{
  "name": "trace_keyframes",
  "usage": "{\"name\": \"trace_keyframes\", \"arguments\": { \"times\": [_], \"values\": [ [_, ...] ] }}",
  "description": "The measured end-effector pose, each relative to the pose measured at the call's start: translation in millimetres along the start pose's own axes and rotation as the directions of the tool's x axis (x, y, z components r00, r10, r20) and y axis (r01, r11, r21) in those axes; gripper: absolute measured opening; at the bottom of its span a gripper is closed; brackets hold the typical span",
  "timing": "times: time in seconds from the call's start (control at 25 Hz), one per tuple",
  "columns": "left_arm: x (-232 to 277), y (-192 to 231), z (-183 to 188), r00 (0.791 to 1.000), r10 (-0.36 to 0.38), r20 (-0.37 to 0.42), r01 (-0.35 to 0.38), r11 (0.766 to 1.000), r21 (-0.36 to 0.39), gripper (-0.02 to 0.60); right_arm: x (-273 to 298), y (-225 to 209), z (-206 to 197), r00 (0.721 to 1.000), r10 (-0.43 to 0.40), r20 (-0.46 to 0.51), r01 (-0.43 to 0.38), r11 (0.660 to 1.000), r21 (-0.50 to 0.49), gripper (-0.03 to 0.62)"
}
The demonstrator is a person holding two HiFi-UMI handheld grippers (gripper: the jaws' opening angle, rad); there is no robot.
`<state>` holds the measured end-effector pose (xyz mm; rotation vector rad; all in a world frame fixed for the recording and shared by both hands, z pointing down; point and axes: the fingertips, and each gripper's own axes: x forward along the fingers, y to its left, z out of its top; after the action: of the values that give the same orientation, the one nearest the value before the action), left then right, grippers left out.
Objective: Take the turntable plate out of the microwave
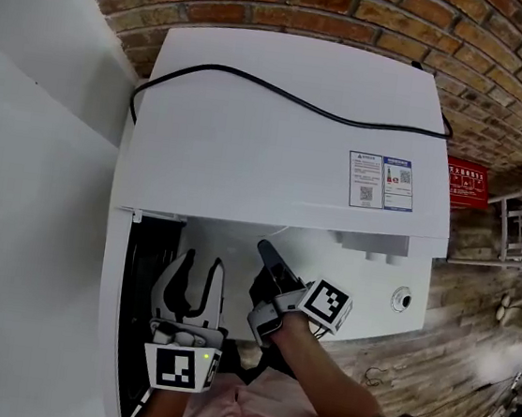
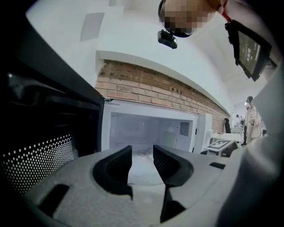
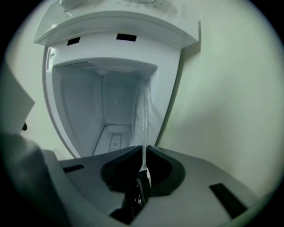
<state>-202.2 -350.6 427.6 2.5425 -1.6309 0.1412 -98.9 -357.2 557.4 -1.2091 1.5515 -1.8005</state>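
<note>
My right hand-held gripper (image 3: 143, 153) pinches clear round glass turntable plate (image 3: 144, 119) by rim; thin hold may slip; plate could chip against white microwave (image 1: 249, 154).

White microwave (image 1: 290, 122) with a black cable (image 1: 285, 92) and a blue-and-white label (image 1: 379, 182); red-brown brick wall (image 1: 361, 7); black door (image 2: 40, 159) dotted with white holes; clear turntable plate (image 3: 144, 115); black-and-white square markers on left gripper (image 1: 202, 266) and right gripper (image 1: 265, 249), both with black jaws

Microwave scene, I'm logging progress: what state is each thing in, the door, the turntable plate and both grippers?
door: open
turntable plate: inside the microwave, rim clamped
left gripper: open, empty
right gripper: shut on the turntable plate's rim
</note>
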Motion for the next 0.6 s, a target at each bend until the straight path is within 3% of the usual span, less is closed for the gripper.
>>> {"name": "trace_keyframes", "arguments": {
  "times": [0.24,0.4,0.6],
  "values": [
    [-0.8,-4.5,0.4,1.000,-0.005,0.002,0.005,1.000,0.003,0.158,-10.5,-5.8,-10.2,0.998,0.044,-0.034,-0.045,0.999,-0.031,0.042],
    [-2.8,-7.8,1.8,1.000,-0.007,0.001,0.007,1.000,0.011,0.158,-0.4,-12.7,5.1,0.997,0.074,-0.003,-0.074,0.997,-0.034,0.165],
    [-6.4,-9.2,4.0,1.000,-0.001,0.003,0.001,1.000,0.021,0.158,23.9,-4.6,18.7,0.987,0.161,0.002,-0.161,0.987,-0.005,0.191]
  ]
}}
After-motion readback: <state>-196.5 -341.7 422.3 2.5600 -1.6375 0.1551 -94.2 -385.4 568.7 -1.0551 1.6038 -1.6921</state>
